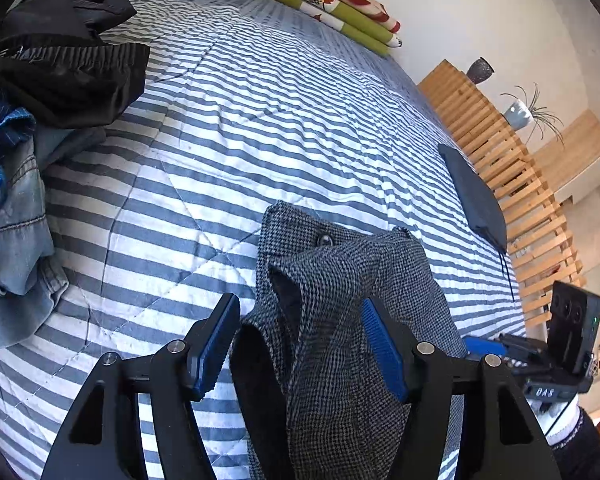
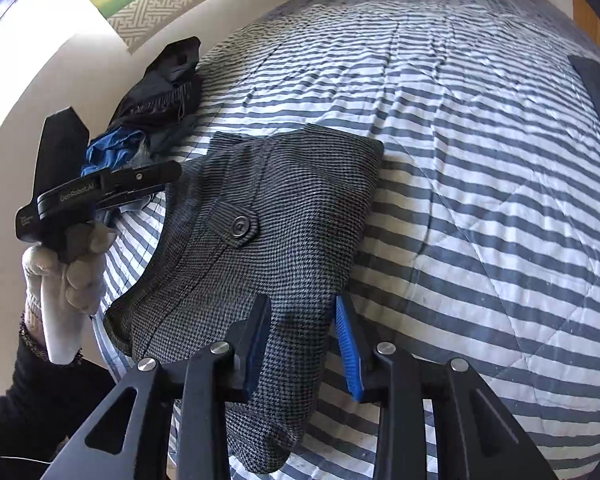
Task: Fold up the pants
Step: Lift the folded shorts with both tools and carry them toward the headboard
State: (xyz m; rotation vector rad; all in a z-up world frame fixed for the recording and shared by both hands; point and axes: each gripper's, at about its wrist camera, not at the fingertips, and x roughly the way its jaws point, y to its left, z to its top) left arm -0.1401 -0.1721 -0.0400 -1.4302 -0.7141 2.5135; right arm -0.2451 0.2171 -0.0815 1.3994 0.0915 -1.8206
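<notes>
the grey checked pants [image 2: 276, 216] lay on the striped quilt [image 2: 480, 200]; both the left gripper [image 1: 300, 344] and right gripper [image 2: 304, 344] stood part-open around their fabric, pads not pressing.

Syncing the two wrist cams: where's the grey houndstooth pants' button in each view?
Left wrist: button just above centre, on the grey pants, above the left gripper.
Right wrist: button left of centre, on a tab.
Shared landmark: green floral bedding at the far end of the bed.
</notes>
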